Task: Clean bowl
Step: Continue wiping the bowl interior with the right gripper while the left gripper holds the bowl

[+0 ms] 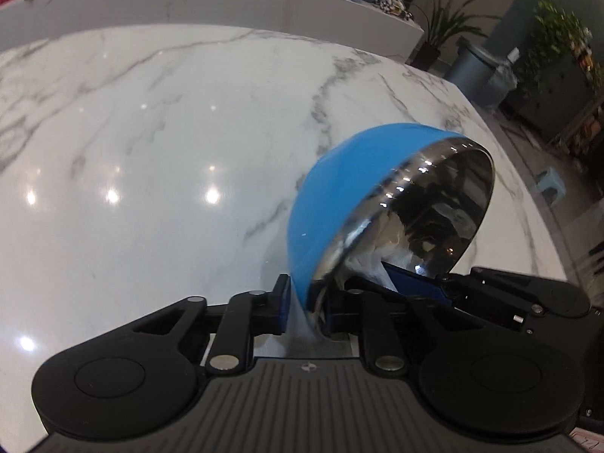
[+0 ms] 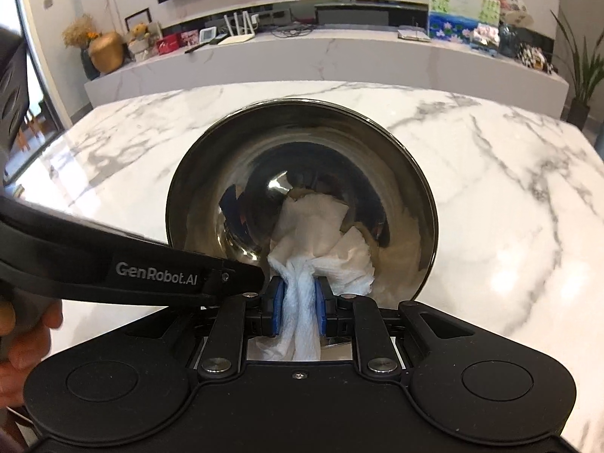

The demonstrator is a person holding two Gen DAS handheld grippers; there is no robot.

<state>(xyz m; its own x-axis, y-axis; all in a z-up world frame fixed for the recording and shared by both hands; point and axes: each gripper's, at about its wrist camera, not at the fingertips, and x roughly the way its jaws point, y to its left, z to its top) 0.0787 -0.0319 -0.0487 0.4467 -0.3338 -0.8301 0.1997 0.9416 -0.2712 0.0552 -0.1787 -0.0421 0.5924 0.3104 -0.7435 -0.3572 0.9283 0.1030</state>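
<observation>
A bowl (image 1: 339, 188), blue outside and mirror steel inside, is held tilted above the marble table (image 1: 151, 132). My left gripper (image 1: 305, 302) is shut on its rim, one pad outside and one inside. In the right wrist view the bowl's shiny inside (image 2: 302, 173) faces me. My right gripper (image 2: 298, 302) is shut on a wad of white paper towel (image 2: 313, 238), and the wad presses against the lower inner wall of the bowl. The towel also shows in the left wrist view as a white wad (image 1: 372, 268) inside the bowl. The left gripper's arm (image 2: 132, 271) crosses in from the left.
A low marble shelf (image 2: 324, 56) with boxes, pictures and a vase runs behind the table. A grey bin (image 1: 475, 71) and potted plants (image 1: 441, 26) stand past the table's right edge. A hand (image 2: 26, 336) shows at the lower left.
</observation>
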